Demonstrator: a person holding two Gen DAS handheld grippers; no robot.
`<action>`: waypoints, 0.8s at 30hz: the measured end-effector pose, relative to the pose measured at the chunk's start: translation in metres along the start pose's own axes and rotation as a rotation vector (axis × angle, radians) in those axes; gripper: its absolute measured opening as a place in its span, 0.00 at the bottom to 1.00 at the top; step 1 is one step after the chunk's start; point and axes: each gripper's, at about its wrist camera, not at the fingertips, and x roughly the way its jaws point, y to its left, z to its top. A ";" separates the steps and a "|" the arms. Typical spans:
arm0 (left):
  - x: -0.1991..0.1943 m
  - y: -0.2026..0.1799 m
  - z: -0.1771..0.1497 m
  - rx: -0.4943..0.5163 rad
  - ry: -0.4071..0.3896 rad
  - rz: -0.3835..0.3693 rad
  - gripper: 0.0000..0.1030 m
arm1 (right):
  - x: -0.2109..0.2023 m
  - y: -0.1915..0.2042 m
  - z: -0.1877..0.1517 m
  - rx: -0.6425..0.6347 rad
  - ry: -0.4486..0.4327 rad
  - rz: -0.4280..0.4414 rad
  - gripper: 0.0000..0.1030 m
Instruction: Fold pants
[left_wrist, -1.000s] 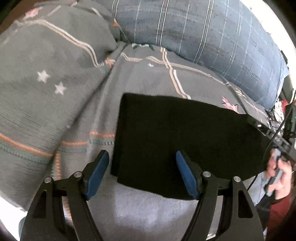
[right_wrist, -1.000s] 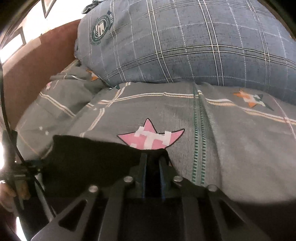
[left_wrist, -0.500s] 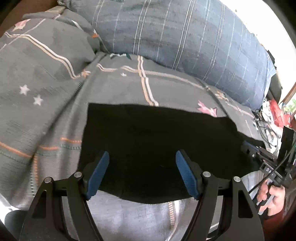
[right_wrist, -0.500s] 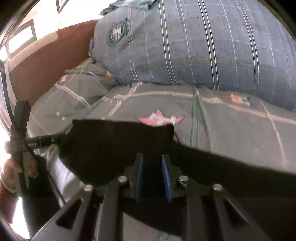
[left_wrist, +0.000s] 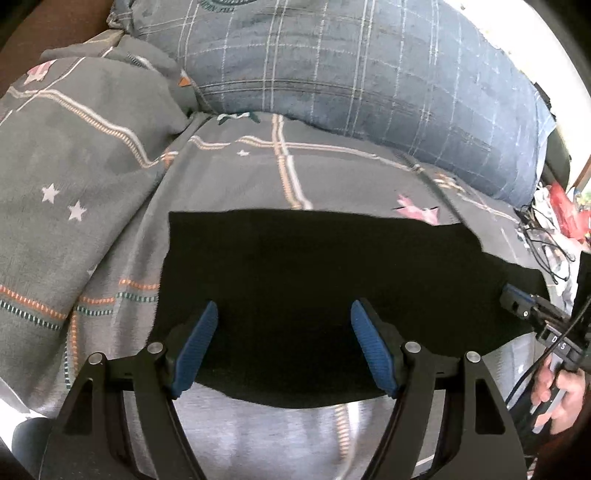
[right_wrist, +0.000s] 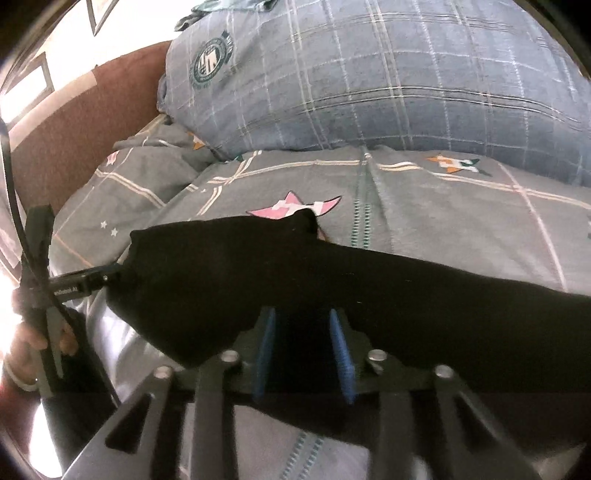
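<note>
The black pants (left_wrist: 314, 280) lie folded as a flat dark slab on the grey patterned bedspread (left_wrist: 92, 221). My left gripper (left_wrist: 283, 334) is open, its blue pads wide apart over the near edge of the pants, holding nothing. In the right wrist view the pants (right_wrist: 258, 266) stretch across the frame. My right gripper (right_wrist: 303, 345) has its blue pads parted, with black cloth lying between and over them. The right gripper also shows in the left wrist view (left_wrist: 517, 302) at the pants' right edge.
A large blue plaid pillow (left_wrist: 351, 66) lies along the far side of the bed. A rumpled grey pillow (left_wrist: 74, 129) sits at the far left. A brown headboard (right_wrist: 92, 122) rises on the left. Cables and clutter (left_wrist: 554, 229) lie off the bed's right side.
My right gripper has opened from shut, and its pads now stand apart around the cloth. The pants have spread wider across the bed. Both cameras have pulled back a little.
</note>
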 end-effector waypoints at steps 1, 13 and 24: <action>-0.001 -0.004 0.001 0.006 -0.003 -0.006 0.73 | -0.003 -0.003 -0.001 0.008 -0.003 -0.005 0.33; 0.014 -0.078 0.015 0.115 0.014 -0.133 0.73 | -0.051 -0.073 -0.034 0.177 -0.018 -0.189 0.36; 0.043 -0.179 0.021 0.296 0.083 -0.288 0.73 | -0.120 -0.146 -0.075 0.424 -0.095 -0.302 0.42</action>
